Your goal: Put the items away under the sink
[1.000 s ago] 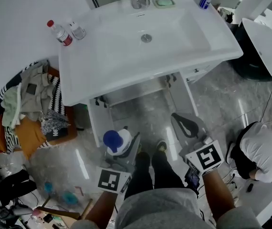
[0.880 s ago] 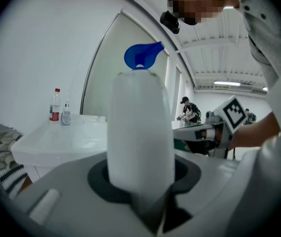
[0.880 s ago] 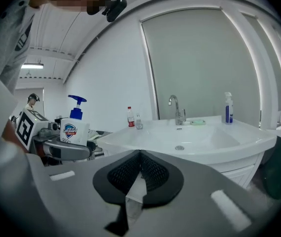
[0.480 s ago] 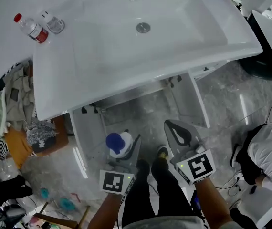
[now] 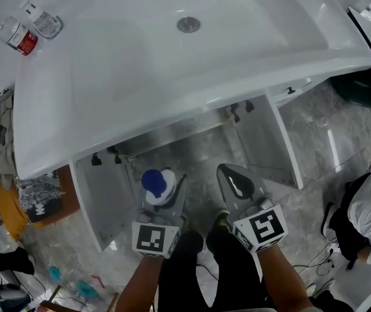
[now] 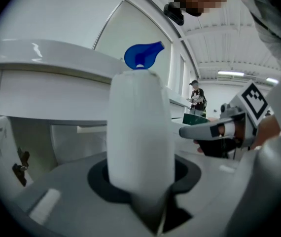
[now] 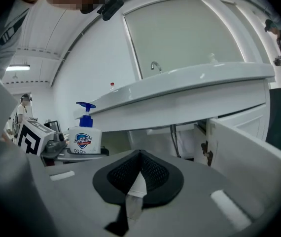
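Before the open cabinet [image 5: 198, 149], left gripper [image 5: 170, 190] clamps a soap bottle [image 5: 157, 186]. Right gripper [image 5: 230, 174] jaws together, empty.

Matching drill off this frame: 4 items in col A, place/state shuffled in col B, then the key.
A
1. pump bottle
2. red-capped bottle
3. drain
4. cabinet doors

B
a. swung open below the sink
b. on the sink's flat left end
c. clamped in the left gripper
d. middle of the sink's bowl

Pairs: 1-c, 2-b, 3-d, 4-a
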